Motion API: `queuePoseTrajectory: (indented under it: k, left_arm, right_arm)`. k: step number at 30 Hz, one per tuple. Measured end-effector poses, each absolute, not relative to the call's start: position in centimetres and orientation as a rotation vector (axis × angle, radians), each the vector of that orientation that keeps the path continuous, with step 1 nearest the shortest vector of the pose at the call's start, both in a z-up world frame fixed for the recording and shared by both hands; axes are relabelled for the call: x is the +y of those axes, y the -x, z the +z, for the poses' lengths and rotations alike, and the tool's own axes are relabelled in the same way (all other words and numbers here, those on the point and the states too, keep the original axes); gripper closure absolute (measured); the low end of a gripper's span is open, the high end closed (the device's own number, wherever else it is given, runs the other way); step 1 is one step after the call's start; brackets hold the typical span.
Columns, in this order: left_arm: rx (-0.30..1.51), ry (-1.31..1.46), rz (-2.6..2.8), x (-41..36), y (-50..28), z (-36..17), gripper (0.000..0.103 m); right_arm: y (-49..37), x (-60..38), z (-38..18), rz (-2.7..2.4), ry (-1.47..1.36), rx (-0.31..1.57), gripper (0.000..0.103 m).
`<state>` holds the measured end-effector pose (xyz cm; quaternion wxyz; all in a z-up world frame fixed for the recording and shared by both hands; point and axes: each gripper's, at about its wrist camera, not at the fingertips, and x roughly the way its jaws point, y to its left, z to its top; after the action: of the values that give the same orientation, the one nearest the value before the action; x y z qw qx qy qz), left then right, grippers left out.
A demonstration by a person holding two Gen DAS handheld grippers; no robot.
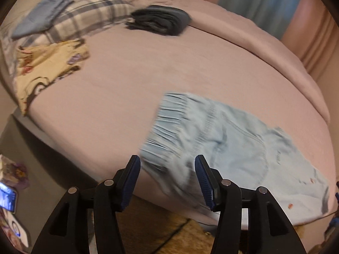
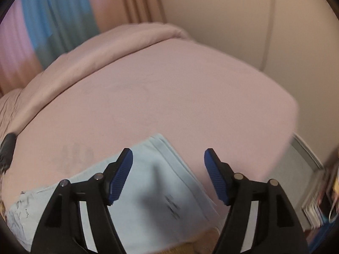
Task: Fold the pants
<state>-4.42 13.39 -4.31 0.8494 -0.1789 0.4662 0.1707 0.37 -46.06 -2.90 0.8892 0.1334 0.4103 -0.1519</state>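
Note:
Light blue denim pants [image 1: 228, 148] lie flat on the pink bed [image 1: 148, 80] near its front edge, the gathered elastic waistband [image 1: 169, 114] toward the left. My left gripper [image 1: 167, 182] is open above the waistband corner, its blue pads clear of the cloth. In the right wrist view the leg end of the pants [image 2: 152, 182] lies by the bed's front edge with the hems stacked. My right gripper [image 2: 168, 175] hangs open over it, nothing pinched between its pads.
Folded dark pants [image 1: 161, 20], a plaid garment [image 1: 91, 14], folded blue jeans [image 1: 40, 19] and a yellow printed cloth [image 1: 48, 67] lie at the bed's far left. A rolled pink duvet [image 2: 95, 50] runs along the far side. Curtains [image 2: 63, 12] and a wall stand behind.

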Motion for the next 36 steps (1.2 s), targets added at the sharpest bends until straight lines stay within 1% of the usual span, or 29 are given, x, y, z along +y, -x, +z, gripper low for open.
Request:
queuePoseTrajectory:
  k: [3,4,5,6,7,8,11,13,15,18,19,21,22,23,25,27,28,29,32,34,36]
  left_arm:
    - [0.989,0.382,0.366,13.8,4.2,-4.6,0.050]
    - [0.989,0.375,0.360,13.6,4.0,-4.6,0.050]
    - [0.986,0.366,0.356,13.5,4.1,-4.4,0.050]
    - [0.978,0.353,0.353,13.2,3.9,-4.2,0.050]
    - [0.972,0.344,0.353,12.8,3.4,-3.9,0.050]
    - [0.962,0.340,0.353,12.5,3.5,-3.5,0.050]
    - [0.918,0.337,0.341,12.2,3.1,-2.4,0.050]
    - [0.897,0.336,0.317,11.8,2.8,-2.1,0.050]
    - [0.899,0.332,0.301,11.5,2.3,-2.3,0.049]
    - [0.914,0.346,0.262,11.4,1.7,-3.6,0.050]
    - [0.935,0.353,0.253,11.3,1.5,-4.3,0.050]
    - [0.979,0.350,0.252,11.5,1.2,-6.2,0.050]
    - [0.978,0.340,0.252,11.6,1.3,-6.5,0.050]
    - [0.964,0.319,0.249,11.5,1.4,-6.9,0.050]
    - [0.944,0.277,0.247,10.9,1.7,-7.0,0.050]
    - [0.943,0.243,0.263,10.5,1.4,-7.4,0.050]
    - [0.940,0.240,0.272,10.4,1.2,-7.6,0.050]
    - [0.933,0.240,0.282,10.3,1.2,-7.6,0.050]
    - [0.923,0.242,0.293,10.2,1.4,-7.5,0.050]
    - [0.916,0.256,0.277,10.5,1.7,-7.3,0.050]
    - [0.914,0.278,0.249,10.9,2.5,-6.8,0.050]
  right_arm:
    - [-3.8,-46.5,-5.8,-0.292,-0.262,0.941,0.037]
    - [-4.6,-46.5,-6.8,-0.295,-0.241,0.967,0.045]
    - [-5.1,-46.5,-7.6,-0.304,-0.224,0.985,0.070]
    - [-5.5,-46.5,-8.4,-0.315,-0.211,1.003,0.079]
    - [-5.4,-46.3,-8.3,-0.323,-0.214,0.987,0.079]
    - [-5.1,-46.2,-7.6,-0.316,-0.220,0.949,0.086]
    - [-4.1,-45.8,-4.7,-0.299,-0.248,0.829,0.087]
    - [-4.0,-45.2,-3.7,-0.295,-0.226,0.796,0.088]
    - [-4.8,-45.1,-4.0,-0.306,-0.201,0.802,0.088]
    - [-6.4,-45.9,-8.0,-0.336,-0.204,0.923,0.086]
    - [-6.5,-46.2,-9.3,-0.344,-0.206,0.946,0.082]
    - [-6.0,-45.7,-9.1,-0.362,-0.179,0.891,0.080]
    - [-6.0,-45.4,-8.8,-0.384,-0.167,0.904,0.075]
    - [-6.0,-45.1,-8.3,-0.400,-0.171,0.933,0.065]
    - [-5.7,-44.1,-6.8,-0.401,-0.182,0.953,0.060]
    - [-5.1,-41.3,-4.3,-0.375,-0.146,0.903,0.053]
    - [-4.9,-39.2,-3.0,-0.326,-0.114,0.878,0.044]
    - [-4.6,-37.5,-2.2,-0.272,-0.100,0.866,0.038]
    - [-4.5,-30.0,-0.6,0.023,-0.135,0.885,0.036]
    - [-5.1,-24.5,-1.0,0.249,-0.194,0.943,0.036]
    - [-5.9,-18.5,-2.6,0.451,-0.242,1.027,0.037]
